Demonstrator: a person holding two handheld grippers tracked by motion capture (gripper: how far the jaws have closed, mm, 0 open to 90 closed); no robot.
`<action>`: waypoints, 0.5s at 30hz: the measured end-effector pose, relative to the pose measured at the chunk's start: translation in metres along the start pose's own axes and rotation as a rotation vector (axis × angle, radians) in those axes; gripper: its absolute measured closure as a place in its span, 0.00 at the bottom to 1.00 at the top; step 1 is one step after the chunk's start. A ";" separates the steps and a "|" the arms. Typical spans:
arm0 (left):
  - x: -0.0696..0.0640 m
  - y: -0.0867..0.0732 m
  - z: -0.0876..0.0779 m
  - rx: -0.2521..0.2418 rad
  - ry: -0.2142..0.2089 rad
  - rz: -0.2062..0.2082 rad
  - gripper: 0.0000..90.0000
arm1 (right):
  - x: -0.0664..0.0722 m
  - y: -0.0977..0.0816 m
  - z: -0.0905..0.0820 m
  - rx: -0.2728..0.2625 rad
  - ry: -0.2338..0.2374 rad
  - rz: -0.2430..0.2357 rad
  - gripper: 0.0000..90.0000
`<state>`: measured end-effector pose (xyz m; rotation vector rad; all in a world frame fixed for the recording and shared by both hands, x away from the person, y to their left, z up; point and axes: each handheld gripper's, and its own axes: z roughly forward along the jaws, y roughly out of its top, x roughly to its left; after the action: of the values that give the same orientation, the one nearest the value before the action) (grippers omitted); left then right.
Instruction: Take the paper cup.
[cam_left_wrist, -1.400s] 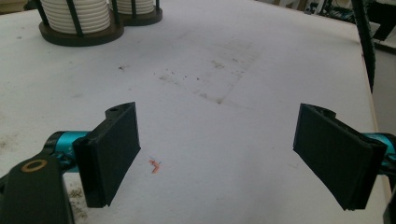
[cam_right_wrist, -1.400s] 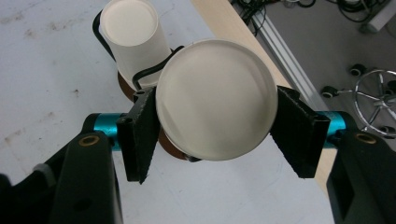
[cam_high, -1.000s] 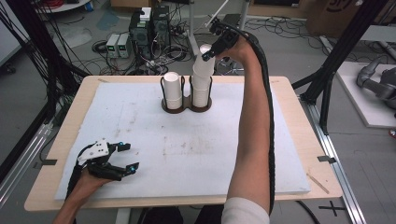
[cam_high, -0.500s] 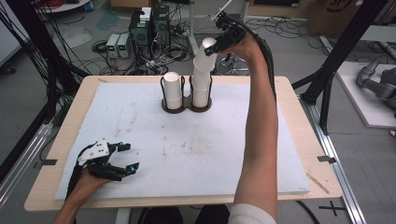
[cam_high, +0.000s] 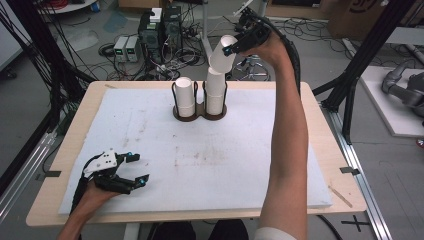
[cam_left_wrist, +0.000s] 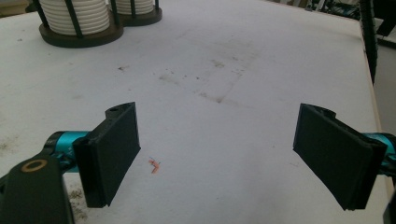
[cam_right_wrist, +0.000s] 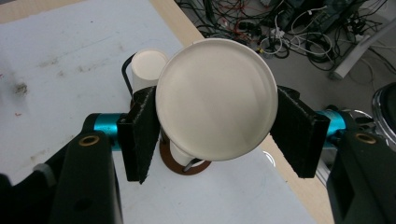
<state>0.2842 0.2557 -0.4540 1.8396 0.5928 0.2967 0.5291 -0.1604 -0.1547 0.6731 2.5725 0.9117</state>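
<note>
A dark two-ring holder (cam_high: 200, 116) stands at the back middle of the white mat (cam_high: 225, 165). It holds a short stack of white paper cups (cam_high: 184, 97) on the left and a taller stack (cam_high: 215, 92) on the right. My right gripper (cam_high: 234, 48) is raised above the taller stack, shut on one white cup (cam_high: 222, 56) that hangs tilted, just clear of the stack's top. In the right gripper view the cup's round end (cam_right_wrist: 215, 98) sits between both pads of the right gripper (cam_right_wrist: 217, 133). My left gripper (cam_high: 140, 167) rests open at the mat's front left, and in its own view the left gripper (cam_left_wrist: 217, 149) holds nothing.
The mat lies on a wooden table (cam_high: 330, 150). Behind the table, boxes of electronics (cam_high: 160, 25) and cables cover the floor. Black frame posts (cam_high: 365, 60) stand at both sides. The person's right forearm (cam_high: 287, 135) reaches across the table's right half.
My right gripper has risen and drawn back with the cup, lifting it off the taller stack and tilting it. The left gripper has stayed put.
</note>
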 end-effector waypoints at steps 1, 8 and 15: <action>0.000 0.000 0.000 0.000 0.000 0.000 0.16 | 0.001 -0.001 -0.002 -0.003 0.008 0.001 0.41; -0.001 0.000 0.000 -0.001 0.002 0.002 0.16 | 0.010 -0.007 -0.011 -0.022 0.030 -0.015 0.41; 0.000 0.000 0.000 0.001 0.002 0.002 0.16 | 0.019 -0.016 -0.021 -0.051 0.070 -0.027 0.41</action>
<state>0.2839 0.2553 -0.4540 1.8409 0.5934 0.2998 0.4991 -0.1722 -0.1528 0.6008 2.6025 1.0057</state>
